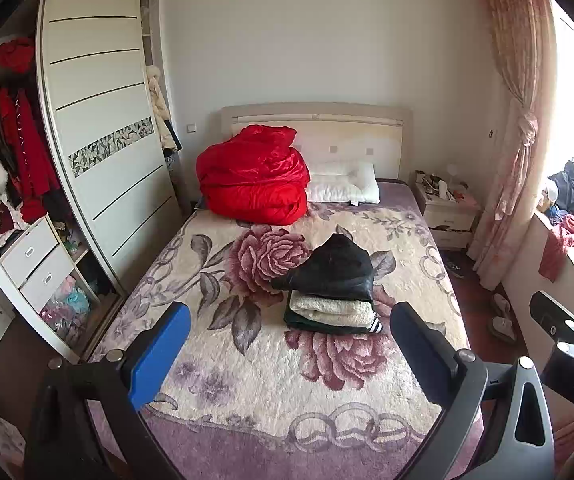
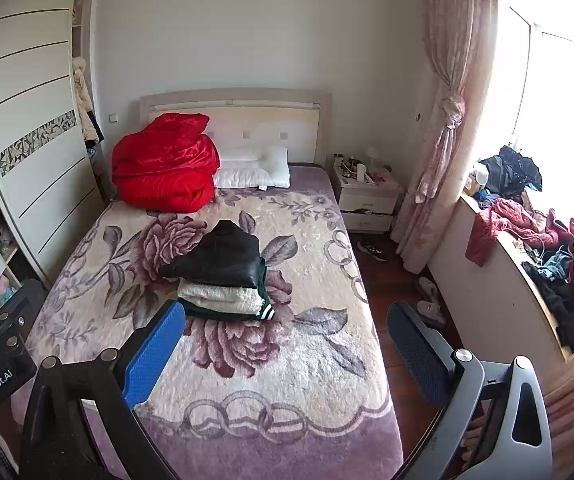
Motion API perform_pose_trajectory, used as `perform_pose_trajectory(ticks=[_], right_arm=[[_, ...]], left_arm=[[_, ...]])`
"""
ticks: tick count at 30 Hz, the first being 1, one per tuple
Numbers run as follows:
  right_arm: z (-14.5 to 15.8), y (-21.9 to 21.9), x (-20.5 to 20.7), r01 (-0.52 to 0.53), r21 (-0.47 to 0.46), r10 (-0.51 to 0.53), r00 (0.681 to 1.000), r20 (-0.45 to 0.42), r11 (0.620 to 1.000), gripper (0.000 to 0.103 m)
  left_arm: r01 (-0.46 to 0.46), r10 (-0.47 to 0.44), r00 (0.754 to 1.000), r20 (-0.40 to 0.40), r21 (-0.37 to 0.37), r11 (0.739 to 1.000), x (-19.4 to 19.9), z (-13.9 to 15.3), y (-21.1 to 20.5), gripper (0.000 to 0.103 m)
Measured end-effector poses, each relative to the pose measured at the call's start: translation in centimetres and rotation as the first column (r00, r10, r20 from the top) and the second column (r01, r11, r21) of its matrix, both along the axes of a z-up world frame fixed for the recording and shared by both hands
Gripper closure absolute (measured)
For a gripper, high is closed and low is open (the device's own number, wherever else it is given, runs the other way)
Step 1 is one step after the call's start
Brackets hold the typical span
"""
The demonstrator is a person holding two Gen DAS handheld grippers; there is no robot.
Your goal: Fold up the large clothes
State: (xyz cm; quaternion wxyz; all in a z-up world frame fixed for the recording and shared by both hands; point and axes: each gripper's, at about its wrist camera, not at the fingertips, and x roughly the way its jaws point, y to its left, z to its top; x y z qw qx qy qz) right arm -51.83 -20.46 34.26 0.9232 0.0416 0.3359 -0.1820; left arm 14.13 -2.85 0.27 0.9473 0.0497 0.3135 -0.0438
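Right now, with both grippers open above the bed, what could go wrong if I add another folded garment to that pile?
The black jacket on top of the folded stack bulges and sits skewed, so another garment may slide off or topple it. Unfolded clothes lie on the window ledge, right of the right gripper; dragging one across could catch the stack. The left gripper holds nothing.

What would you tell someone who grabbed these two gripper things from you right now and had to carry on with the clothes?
Left gripper: open, empty, held above the foot of the bed.
Right gripper: open, empty, beside it, nearer the window side.
Stack mid-bed: three folded garments, black jacket on top, cream one under it, dark green one at the bottom.
Done: those three look folded.
Left: probably the loose clothes heaped on the window ledge; fetch one and spread it on the bed. The red quilt by the headboard is bedding, likely not part of this.
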Motion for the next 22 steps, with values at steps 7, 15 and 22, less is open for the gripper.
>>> perform_pose_trajectory(ticks=[7, 15, 22], right_arm=[[0.0, -0.1, 0.4, -0.006, 0.005, 0.006, 1.000, 0.002, 1.000, 0.001], [0.1, -0.1, 1.0, -0.017, 0.007, 0.017, 1.000, 0.003, 1.000, 0.001], [0.3, -0.2, 0.9, -0.020, 0.012, 0.020, 1.000, 0.003, 1.000, 0.001]], left_arm=[[-0.004, 0.004, 1.000, 0.002, 0.009, 1.000, -0.3, -0.1, -0.2, 0.001], [-0.007, 0.007, 1.000, 0.010, 0.012, 1.000, -0.3, 0.1, 0.0, 0.001], [-0.011, 0.011, 1.000, 0.012, 0.010, 1.000, -0.3, 0.3, 0.1, 0.001]])
